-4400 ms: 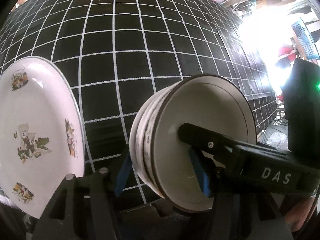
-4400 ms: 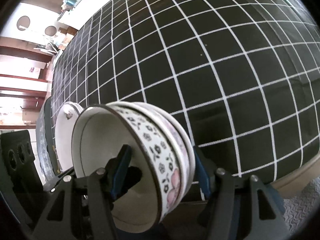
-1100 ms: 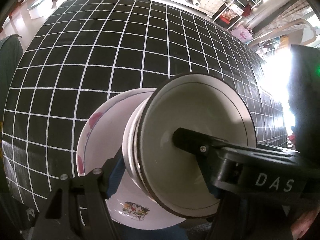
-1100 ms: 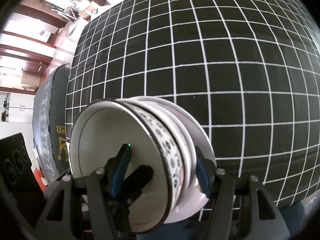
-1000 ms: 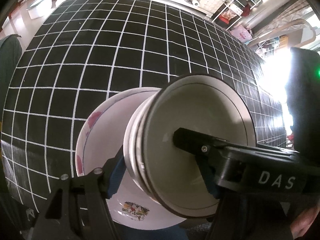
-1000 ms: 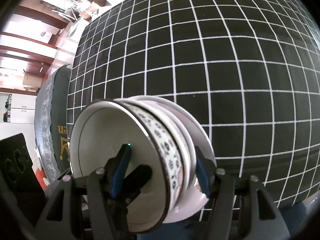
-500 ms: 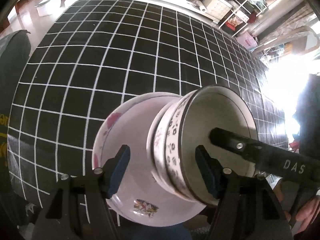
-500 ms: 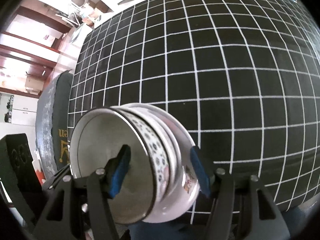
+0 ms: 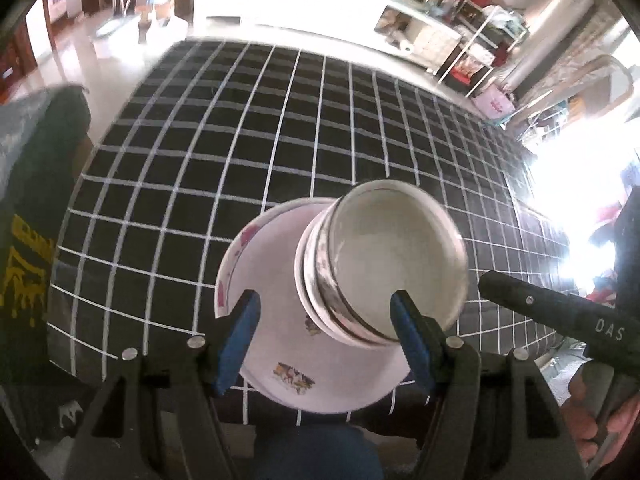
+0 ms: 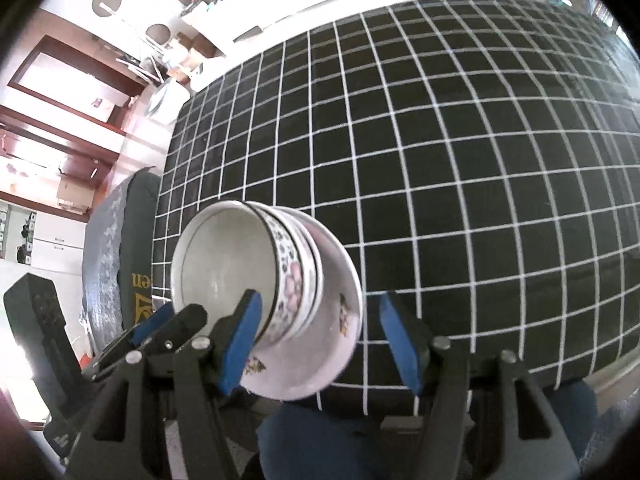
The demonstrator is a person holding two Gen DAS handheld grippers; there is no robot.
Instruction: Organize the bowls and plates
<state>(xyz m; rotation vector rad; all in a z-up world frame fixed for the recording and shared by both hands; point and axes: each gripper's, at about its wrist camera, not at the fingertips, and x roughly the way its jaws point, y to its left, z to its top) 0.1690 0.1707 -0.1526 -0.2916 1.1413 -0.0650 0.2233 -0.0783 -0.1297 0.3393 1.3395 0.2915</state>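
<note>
Released. Stack of nested white ceramic bowls [image 9: 380, 268], floral band on the outer wall, now seated in the wide white plate with small printed pictures [image 9: 280, 332], near the front edge of the black cloth with the white grid [image 9: 248, 152]. Left gripper [image 9: 328, 340] standing with blue pads apart, touching nothing, bowls seen between them but lower down on the plate. Right gripper [image 10: 316, 340] likewise spread, pads clear of the bowl wall (one pad overlaps the rim in its view only). Half a second earlier, both sets of pads close alongside the stack; a second earlier, clamped on it, one finger inside the top bowl. Since then, both grippers lifted up and back from the plate. By the look of it, bowls and plate gathered into one pile, stacking step done.
</note>
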